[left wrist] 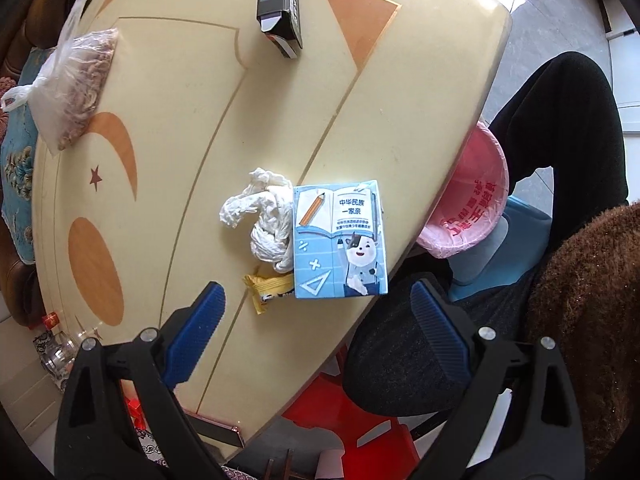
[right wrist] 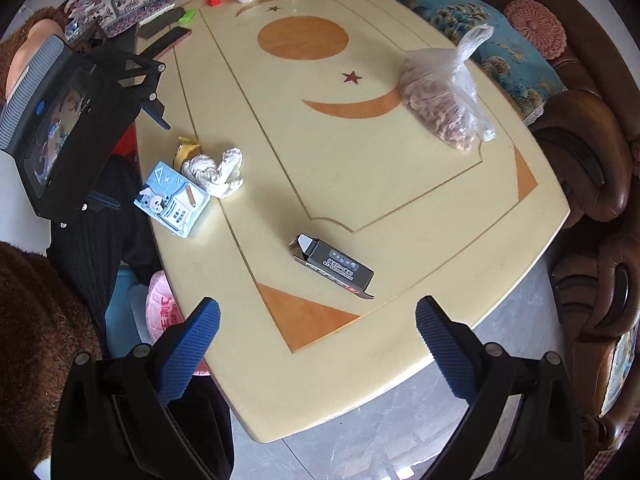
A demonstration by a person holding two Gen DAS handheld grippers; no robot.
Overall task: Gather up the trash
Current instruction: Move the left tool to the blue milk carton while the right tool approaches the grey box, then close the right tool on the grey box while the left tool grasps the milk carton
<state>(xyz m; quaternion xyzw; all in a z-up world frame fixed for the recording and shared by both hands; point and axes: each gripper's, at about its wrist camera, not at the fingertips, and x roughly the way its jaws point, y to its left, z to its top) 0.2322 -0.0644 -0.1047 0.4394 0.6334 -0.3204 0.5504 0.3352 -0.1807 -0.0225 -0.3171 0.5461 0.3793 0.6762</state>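
Four bits of trash (milk carton (left wrist: 340, 240), tissue wad (left wrist: 262, 216), yellow wrapper (left wrist: 266, 288), black box (right wrist: 332, 268)) are still sitting on the table (right wrist: 360, 184), both the left gripper (left wrist: 316, 320) and the right gripper (right wrist: 318, 340) hanging wide open and empty.

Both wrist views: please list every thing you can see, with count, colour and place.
table: one, cream with orange shapes, centre
milk carton: one, light blue, near table edge
tissue: one, white, crumpled, touching the carton
wrapper: one, yellow, beside the carton
black box: one, flap open, lying flat on the table
plastic bag: one, clear, brownish contents, far side of table
bin bag: one, pink, below table edge
cushion: one, blue patterned, on brown sofa
stool: one, red, under table
left gripper: one, blue pads, open, empty
right gripper: one, blue pads, open, empty
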